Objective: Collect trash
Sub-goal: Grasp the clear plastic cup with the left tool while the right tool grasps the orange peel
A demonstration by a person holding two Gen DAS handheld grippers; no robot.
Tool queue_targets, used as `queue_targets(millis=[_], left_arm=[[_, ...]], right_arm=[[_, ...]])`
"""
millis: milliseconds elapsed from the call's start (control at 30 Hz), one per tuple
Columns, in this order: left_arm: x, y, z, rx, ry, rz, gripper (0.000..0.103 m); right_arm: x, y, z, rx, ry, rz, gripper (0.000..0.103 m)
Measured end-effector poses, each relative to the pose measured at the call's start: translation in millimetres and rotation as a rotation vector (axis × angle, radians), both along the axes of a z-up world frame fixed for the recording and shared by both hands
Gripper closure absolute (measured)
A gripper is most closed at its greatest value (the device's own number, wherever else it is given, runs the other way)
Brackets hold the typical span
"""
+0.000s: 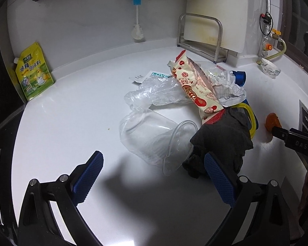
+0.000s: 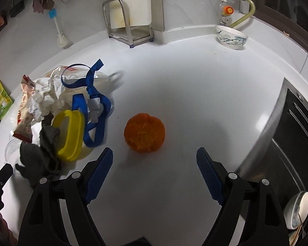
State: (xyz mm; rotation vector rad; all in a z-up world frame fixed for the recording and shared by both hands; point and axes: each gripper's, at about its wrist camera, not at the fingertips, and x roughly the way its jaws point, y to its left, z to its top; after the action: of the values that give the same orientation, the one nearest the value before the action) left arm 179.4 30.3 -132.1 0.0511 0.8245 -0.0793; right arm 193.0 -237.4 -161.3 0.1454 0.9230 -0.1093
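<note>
A heap of trash lies on the white counter (image 1: 71,112). In it are a crushed clear plastic cup (image 1: 154,137), crumpled clear film (image 1: 154,92), a red-and-cream snack wrapper (image 1: 195,88), crumpled paper (image 1: 230,86), a dark grey rag (image 1: 221,141), a yellow lid (image 2: 69,133) and a blue ribbon (image 2: 96,110). My left gripper (image 1: 154,164) is open just short of the cup and rag. An orange peel (image 2: 144,132) sits apart on the counter, with my right gripper (image 2: 155,160) open right behind it.
A green-yellow seasoning pouch (image 1: 33,71) leans at the left wall. A steel rack (image 1: 201,39) with a cutting board stands at the back. A patterned bowl (image 2: 232,37) sits by the gas valve. The sink (image 2: 293,143) with dishes lies to the right.
</note>
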Motion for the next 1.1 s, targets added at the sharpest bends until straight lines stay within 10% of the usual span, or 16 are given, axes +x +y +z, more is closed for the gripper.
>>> queue_targets(millis=[1100], left_arm=[[35.3,9.4,-9.0,0.095,-0.087,0.071,0.017]], right_arm=[[26.4,5.8,-11.8,-0.061,-0.019,-0.009,0.024]])
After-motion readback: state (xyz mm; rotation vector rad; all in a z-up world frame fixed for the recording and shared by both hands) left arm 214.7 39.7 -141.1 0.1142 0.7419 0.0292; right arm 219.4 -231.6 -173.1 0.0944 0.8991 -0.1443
